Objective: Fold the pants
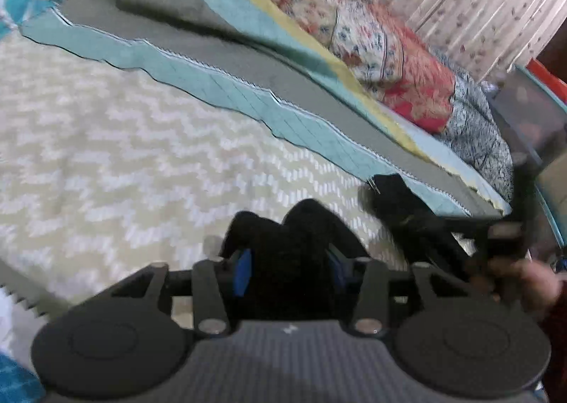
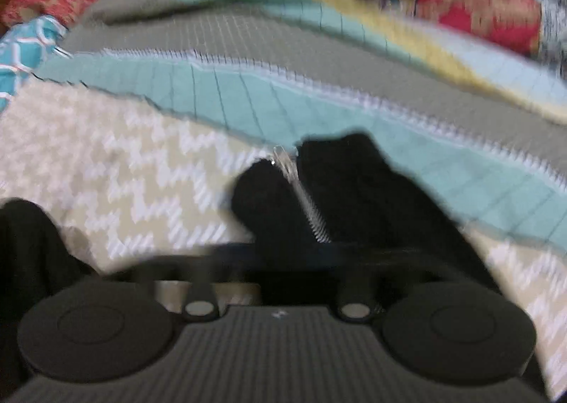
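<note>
Both grippers clamp black pants (image 1: pixel 294 247): left gripper (image 1: pixel 288 270) on bunched cloth, right gripper (image 2: pixel 301 261) at three o'clock, holding the zipper (image 2: pixel 304 197) edge.

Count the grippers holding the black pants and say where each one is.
2. The left gripper jaws clamp bunched black pants over the chevron bedspread. The right gripper grips them beside the zipper, though blur hides its jaws.

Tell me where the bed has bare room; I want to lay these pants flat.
The cream zigzag bedspread lies bare between the left gripper and the teal stripe. Crowded: the floral bedding heaped beyond the stripes, and near the right gripper, where black pants bunch.
</note>
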Demonstrator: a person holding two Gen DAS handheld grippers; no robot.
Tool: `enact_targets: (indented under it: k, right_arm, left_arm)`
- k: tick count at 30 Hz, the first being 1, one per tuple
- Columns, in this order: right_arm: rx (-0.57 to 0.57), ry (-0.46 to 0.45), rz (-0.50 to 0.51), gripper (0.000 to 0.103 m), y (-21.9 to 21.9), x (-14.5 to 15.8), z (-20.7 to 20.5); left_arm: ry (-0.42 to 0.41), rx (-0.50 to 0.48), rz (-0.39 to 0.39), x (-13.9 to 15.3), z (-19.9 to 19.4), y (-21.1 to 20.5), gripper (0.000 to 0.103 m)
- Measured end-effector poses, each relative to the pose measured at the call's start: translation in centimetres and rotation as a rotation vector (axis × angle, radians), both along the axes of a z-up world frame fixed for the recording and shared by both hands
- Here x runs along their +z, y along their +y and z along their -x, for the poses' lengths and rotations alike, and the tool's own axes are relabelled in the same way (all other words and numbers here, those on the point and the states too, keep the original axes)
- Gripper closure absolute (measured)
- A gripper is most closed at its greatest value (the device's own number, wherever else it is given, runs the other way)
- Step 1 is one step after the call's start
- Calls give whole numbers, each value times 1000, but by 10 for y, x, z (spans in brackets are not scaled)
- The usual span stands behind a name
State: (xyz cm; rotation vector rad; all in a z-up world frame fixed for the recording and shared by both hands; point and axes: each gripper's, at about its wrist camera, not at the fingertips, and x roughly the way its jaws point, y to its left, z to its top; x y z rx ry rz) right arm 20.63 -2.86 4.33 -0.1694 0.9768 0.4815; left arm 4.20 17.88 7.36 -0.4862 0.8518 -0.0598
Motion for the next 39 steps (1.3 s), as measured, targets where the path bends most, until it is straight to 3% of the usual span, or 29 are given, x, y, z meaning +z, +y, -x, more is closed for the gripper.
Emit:
enact_targets:
  k: [1,4,6,9,11,14,17,21,24,30,32,34,36,38,39]
  right_arm:
    - [-51,-32,-38,96,-19,15,-7]
    - [-273,-152,-174,96,-96,75,-26]
    - [-444,-258,-267,96,-158,117,-32]
    - [-744,-465,-393,96,-260,170,-18]
    - [-913,-570,-463,96,-312,182,1]
    - [-1069,-573,-467,96,-363,173,25]
    - [-1129,-515,-401,96,-377,140,42]
    - [-1185,-367,-384,96,-388,91,53]
    - [-1198,-312,-388,96,-390,76,52]
    - [-1163,-323,-451,96,-386,100,20]
    - [-1147,-382,-529,96,-386,122,12]
    - [-1138,-471,-683,96,-395,145,12]
    - [-1138,-542,-772,96,-402,160,14]
    - [-1160,-549,-732,91,-403,162,6]
    - [-1175,-529,-669,82,-401,158,0]
  left_arm:
    - [-15,0,-20,3,-3,-2,80]
    - [-112,71,-7,20,-1,13,82]
    - [-157,177,54,28,9,37,82]
    - [-207,326,79,31,27,64,82]
    - [-214,395,80,26,33,74,82]
    - [-155,372,78,9,23,71,82]
    - [-107,334,-24,-5,11,52,82]
    - [-77,339,-7,-8,7,53,82]
    - [-80,341,12,3,1,59,82]
    - [-120,331,21,30,-38,57,83]
    - [-158,344,51,44,-48,62,83]
    - [-203,370,100,57,-53,70,83]
    - [-202,421,113,61,-59,78,78]
    - [-143,484,82,50,-69,83,43]
    - [-80,495,37,40,-76,84,39]
